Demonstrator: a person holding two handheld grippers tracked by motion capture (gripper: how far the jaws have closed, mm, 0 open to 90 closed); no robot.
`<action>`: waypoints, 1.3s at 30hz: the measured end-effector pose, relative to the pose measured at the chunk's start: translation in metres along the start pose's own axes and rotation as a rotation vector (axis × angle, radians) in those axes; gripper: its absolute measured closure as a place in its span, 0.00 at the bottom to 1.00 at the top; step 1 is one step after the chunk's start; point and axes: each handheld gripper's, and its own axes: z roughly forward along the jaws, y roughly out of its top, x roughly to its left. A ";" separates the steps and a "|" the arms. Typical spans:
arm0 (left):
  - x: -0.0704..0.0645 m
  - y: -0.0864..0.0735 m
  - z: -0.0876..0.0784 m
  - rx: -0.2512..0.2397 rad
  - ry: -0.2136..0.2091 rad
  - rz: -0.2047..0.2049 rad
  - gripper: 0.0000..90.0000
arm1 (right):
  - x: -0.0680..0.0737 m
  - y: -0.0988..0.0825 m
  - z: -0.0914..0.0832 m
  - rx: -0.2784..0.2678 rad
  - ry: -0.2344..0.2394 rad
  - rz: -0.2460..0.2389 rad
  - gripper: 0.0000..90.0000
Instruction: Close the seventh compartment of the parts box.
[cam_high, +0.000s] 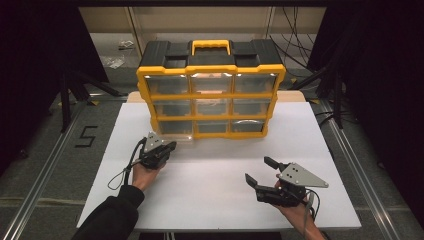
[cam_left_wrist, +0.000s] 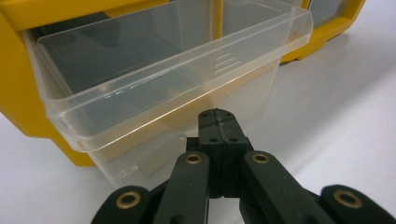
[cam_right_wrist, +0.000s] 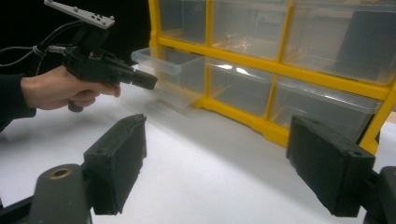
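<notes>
A yellow and black drawer cabinet (cam_high: 212, 93) with clear drawers stands at the back of the white board. Its bottom left drawer (cam_left_wrist: 163, 79) is pulled partway out and looks empty; the right gripper view shows this drawer (cam_right_wrist: 173, 77) sticking out of the yellow frame (cam_right_wrist: 243, 60). My left gripper (cam_high: 172, 146) is shut, jaws pressed together, its tip (cam_left_wrist: 217, 121) just in front of that drawer's clear front, below the rim. I see nothing between its pads. My right gripper (cam_high: 260, 170) hovers open over the board's front right, aimed at the cabinet, with nothing between its jaws (cam_right_wrist: 219, 140).
The white board (cam_high: 215, 200) lies on a grey table with metal rails along both sides. A black "5" (cam_high: 86, 136) is marked on the table to the left. The cabinet has a yellow carry handle (cam_high: 210, 46) on top. A cable trails from the left gripper.
</notes>
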 end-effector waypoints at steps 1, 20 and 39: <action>0.000 0.000 0.000 -0.001 0.002 0.002 0.99 | 0.000 0.000 0.000 0.000 -0.001 -0.001 0.23; 0.003 0.003 0.007 -0.019 0.016 0.009 1.00 | 0.000 0.000 0.000 -0.001 -0.001 0.001 0.23; 0.007 0.005 0.013 -0.026 0.032 0.011 1.00 | 0.000 0.000 0.000 -0.002 0.001 -0.002 0.24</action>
